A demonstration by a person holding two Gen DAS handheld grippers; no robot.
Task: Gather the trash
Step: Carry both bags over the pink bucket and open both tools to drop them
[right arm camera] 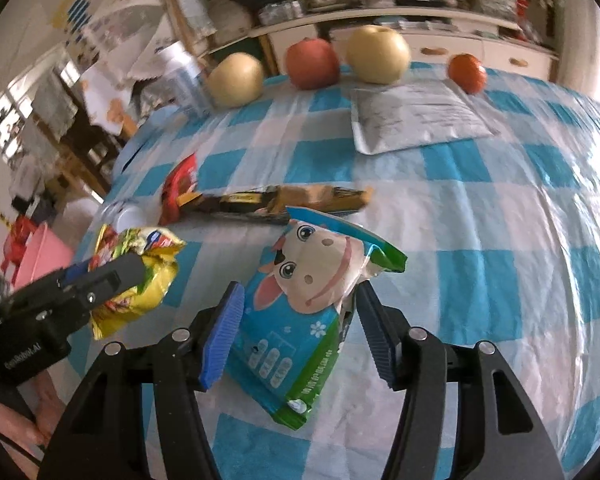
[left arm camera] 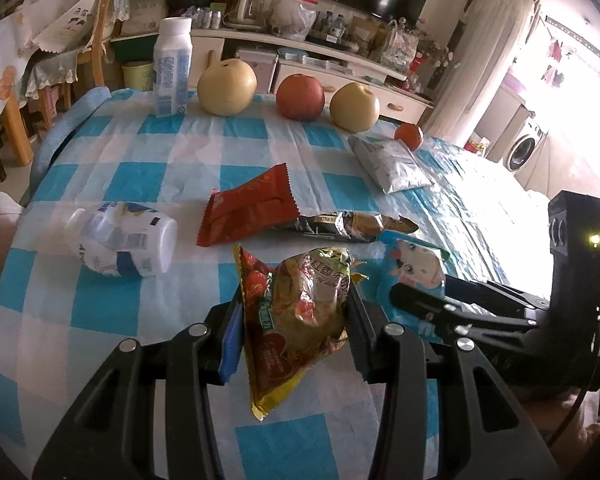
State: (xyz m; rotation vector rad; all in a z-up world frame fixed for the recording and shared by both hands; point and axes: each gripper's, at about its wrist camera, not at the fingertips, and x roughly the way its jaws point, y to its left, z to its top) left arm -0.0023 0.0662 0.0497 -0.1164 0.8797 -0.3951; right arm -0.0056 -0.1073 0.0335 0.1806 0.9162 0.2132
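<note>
On the checked tablecloth (left arm camera: 140, 148), trash and fruit lay spread out. Low in the left wrist view, the left gripper (left arm camera: 296, 320) was clenched on a yellow snack bag (left arm camera: 296, 312), its pads pressed to both sides. Low in the right wrist view, the right gripper (right arm camera: 300, 332) grasped a blue cow pouch (right arm camera: 300, 320), pads against its edges. Mid-frame in the left view lay a red wrapper (left arm camera: 248, 208) touching a dark bar wrapper (left arm camera: 348, 226), with a tipped bottle (left arm camera: 124, 240) at the left. A silver pouch (left arm camera: 392, 164) sat further up, right. Along the top stood an upright bottle (left arm camera: 172, 68), two pears (left arm camera: 227, 86), an apple (left arm camera: 300, 97) and an orange (left arm camera: 409, 136).
</note>
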